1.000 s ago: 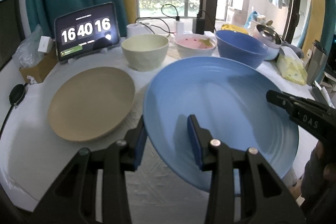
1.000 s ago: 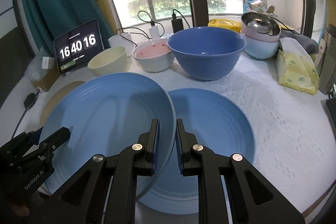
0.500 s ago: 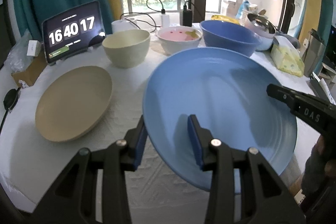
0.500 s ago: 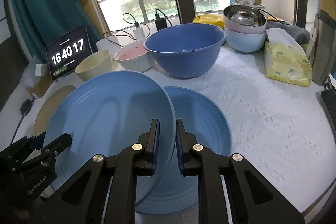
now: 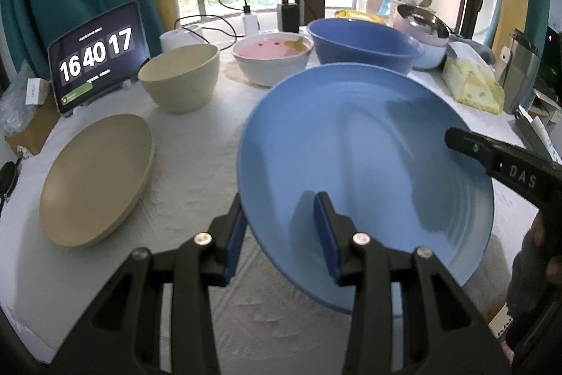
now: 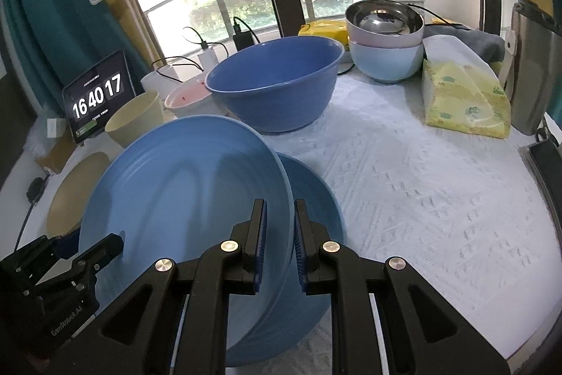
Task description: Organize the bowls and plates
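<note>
From the left wrist view, our left gripper (image 5: 281,231) has its jaws set around the near rim of the blue plate (image 5: 365,164), one pad under the edge and one on the inner face; whether they press firmly we cannot tell, but we judge they are gripping it. The plate rides tilted above the white tablecloth (image 5: 196,164). Compared with a second ago, the beige plate (image 5: 95,181) sits further left in frame, and the cream bowl (image 5: 181,76) and pink bowl (image 5: 272,57) look nearer, so we have carried the plate rightward and forward. The right gripper (image 5: 456,139) reaches the plate's far rim at the right edge. The clock tablet (image 5: 96,53) reads 16 40 17.

From the right wrist view, our right gripper (image 6: 280,234) is clamped on the same blue plate's (image 6: 182,192) right rim, jaws nearly together with the edge between them. Beneath it lies a second blue plate (image 6: 316,199) flat on the cloth; the held plate now covers more of it than a second ago. The left gripper (image 6: 105,243) shows at the plate's opposite edge. Behind stand the large blue bowl (image 6: 277,86) and the stacked bowls (image 6: 384,41) topped with a steel one.

We judge the stacking is nearly lined up: what remains is to centre, level and lower it onto its twin.
</note>
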`<action>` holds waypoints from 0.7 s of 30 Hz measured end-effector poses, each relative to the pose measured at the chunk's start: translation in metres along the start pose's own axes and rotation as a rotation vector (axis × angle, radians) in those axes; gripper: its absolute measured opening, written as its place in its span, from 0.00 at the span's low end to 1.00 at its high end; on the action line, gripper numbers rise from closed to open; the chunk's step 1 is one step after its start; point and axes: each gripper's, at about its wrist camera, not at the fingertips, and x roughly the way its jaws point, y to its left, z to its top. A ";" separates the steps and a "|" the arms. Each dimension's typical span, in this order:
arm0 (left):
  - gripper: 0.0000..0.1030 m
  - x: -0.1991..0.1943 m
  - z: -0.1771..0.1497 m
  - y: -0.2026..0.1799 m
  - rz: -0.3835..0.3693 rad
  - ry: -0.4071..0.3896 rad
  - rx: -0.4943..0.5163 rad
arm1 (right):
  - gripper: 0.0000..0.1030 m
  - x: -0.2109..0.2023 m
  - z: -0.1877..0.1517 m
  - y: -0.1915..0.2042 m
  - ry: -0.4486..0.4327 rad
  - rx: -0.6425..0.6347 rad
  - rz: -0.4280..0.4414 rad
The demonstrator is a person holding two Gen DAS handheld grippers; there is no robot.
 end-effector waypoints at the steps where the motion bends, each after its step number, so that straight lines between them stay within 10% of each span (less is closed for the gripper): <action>1: 0.39 0.002 0.000 -0.002 -0.001 0.003 0.002 | 0.16 0.001 0.000 -0.001 0.001 0.002 -0.001; 21: 0.39 0.038 -0.004 -0.022 0.017 0.075 0.051 | 0.20 0.015 -0.002 -0.020 0.006 -0.012 -0.118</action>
